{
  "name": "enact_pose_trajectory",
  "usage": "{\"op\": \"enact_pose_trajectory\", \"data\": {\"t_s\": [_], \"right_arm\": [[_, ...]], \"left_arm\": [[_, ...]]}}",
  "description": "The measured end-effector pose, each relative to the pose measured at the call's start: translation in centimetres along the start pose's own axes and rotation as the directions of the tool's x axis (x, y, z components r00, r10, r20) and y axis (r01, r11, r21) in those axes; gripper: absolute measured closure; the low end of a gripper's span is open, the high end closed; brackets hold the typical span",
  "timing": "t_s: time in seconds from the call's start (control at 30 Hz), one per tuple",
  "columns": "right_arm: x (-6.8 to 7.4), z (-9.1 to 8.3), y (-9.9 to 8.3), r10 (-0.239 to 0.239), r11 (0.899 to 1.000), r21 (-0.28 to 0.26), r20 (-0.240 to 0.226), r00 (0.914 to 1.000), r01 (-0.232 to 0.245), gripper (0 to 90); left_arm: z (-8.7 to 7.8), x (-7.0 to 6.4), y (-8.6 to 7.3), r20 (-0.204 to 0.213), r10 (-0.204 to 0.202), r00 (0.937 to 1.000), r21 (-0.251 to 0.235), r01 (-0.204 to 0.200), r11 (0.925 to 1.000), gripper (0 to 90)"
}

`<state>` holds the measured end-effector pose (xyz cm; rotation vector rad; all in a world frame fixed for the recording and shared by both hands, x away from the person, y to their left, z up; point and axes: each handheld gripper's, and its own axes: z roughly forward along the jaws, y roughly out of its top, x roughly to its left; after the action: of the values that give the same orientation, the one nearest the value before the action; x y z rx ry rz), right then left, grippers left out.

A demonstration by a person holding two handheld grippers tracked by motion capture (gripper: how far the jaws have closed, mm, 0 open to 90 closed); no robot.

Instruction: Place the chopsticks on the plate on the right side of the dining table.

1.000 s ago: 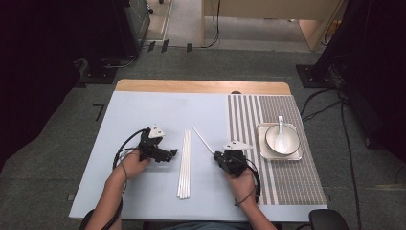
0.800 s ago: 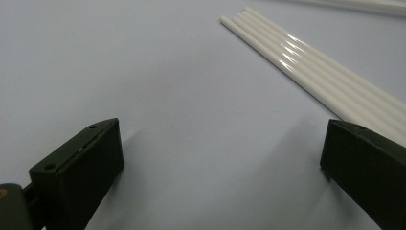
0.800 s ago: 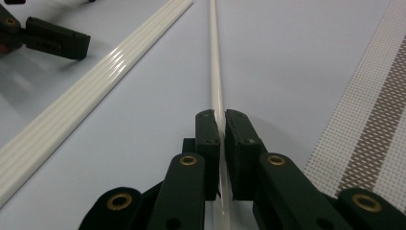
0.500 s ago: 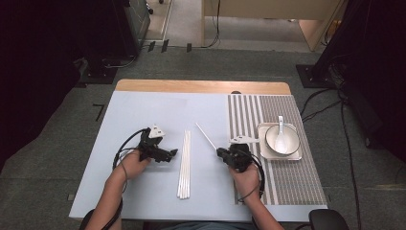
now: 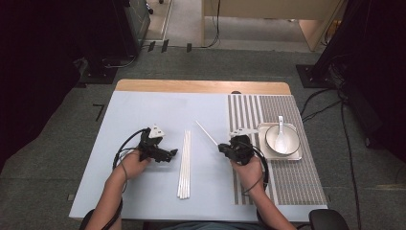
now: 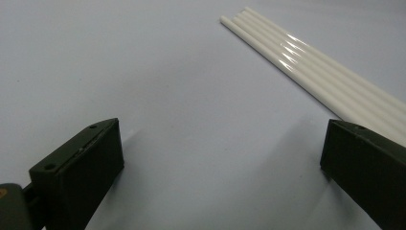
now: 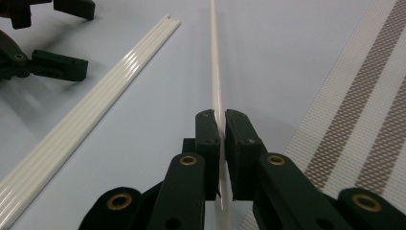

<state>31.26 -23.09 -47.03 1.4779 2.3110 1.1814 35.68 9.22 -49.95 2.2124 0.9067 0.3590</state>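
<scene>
Several white sticks (image 5: pixel 184 163) lie side by side in a row on the pale blue table top (image 5: pixel 143 110). My left gripper (image 5: pixel 170 153) rests just left of them, open, with nothing between its fingers; the left gripper view has the row (image 6: pixel 306 62) running past its right jaw. My right gripper (image 5: pixel 221 147) is shut on one end of a single white stick (image 5: pixel 207 133), which points away and to the left. In the right gripper view the stick (image 7: pixel 214 57) runs straight ahead from the closed jaws (image 7: pixel 221 117), with the row (image 7: pixel 95 110) and the left gripper (image 7: pixel 79 36) at left.
A striped placemat (image 5: pixel 282 182) covers the right part of the table. On it sits a square tray (image 5: pixel 282 157) holding a white bowl (image 5: pixel 273 136) with a white spoon (image 5: pixel 281 134) inside. My right hand is at the placemat's left edge.
My right gripper has carried the single stick to the right, toward the placemat. The left gripper has barely moved.
</scene>
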Motion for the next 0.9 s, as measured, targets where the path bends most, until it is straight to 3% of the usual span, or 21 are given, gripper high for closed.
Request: {"op": "enact_pose_trajectory", "data": {"t_s": [0.13, 0.43, 0.9], "right_arm": [[-0.8, -1.1, 1.0, 0.001, 1.0, -0.004, 0.002, 1.0, -0.001, 84.8], [-2.4, -4.0, 3.6, -0.05, 0.999, 0.011, 0.03, 0.9983, 0.05, 84.8], [-6.1, -8.6, 6.5, -0.071, 0.997, 0.021, 0.076, 0.9946, 0.07, 84.8]], "left_arm": [[0.0, 0.0, 0.0, 0.0, 0.0, 1.0, 0.001, 0.0, 1.0, 0.5], [0.0, 0.0, 0.0, 0.0, 0.001, 1.0, 0.001, -0.001, 1.0, 0.5], [0.0, 0.0, 0.0, 0.0, -0.001, 1.0, -0.002, 0.001, 1.0, 0.5]]}}
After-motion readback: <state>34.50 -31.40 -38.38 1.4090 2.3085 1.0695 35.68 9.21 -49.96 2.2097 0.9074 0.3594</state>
